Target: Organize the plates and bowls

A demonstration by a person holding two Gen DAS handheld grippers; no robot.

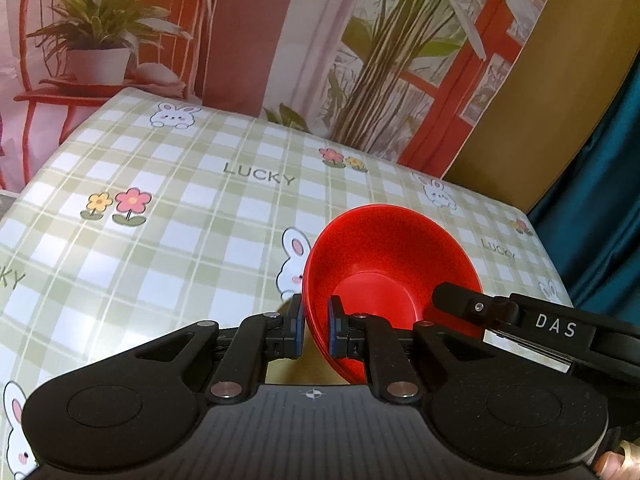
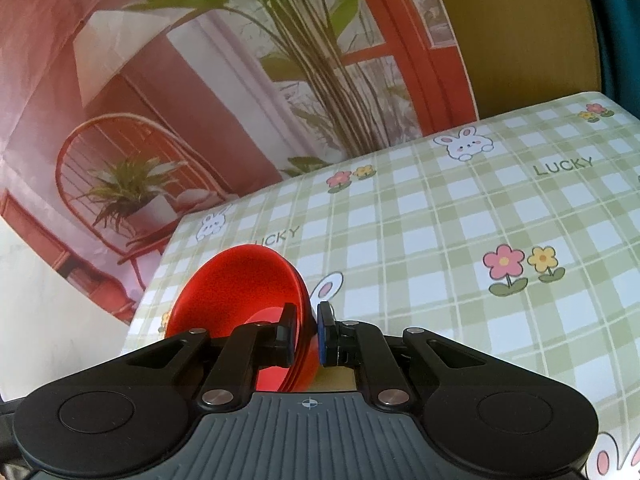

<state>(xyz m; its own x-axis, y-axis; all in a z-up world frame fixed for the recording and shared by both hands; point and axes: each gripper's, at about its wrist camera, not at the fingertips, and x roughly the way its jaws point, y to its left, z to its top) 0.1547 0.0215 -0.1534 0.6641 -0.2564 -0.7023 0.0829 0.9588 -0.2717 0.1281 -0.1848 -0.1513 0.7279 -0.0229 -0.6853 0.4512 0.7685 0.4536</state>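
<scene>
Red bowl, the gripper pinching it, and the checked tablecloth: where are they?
Red bowl (image 1: pixel 384 256): left wrist view, inner wall.
Left gripper (image 1: pixel 316 326): left wrist view, between fingertips.
Tablecloth (image 2: pixel 460 216): right wrist view, bare patch.

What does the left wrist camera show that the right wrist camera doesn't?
Only the left wrist view: the other claw reaching in from the right, marked DAS, and a teal curtain. Only the right wrist view: a white surface left of the table. Both: a red bowl pinched by its rim in that view's own claw, the checked tablecloth with rabbits and LUCKY, and the plant backdrop.
</scene>
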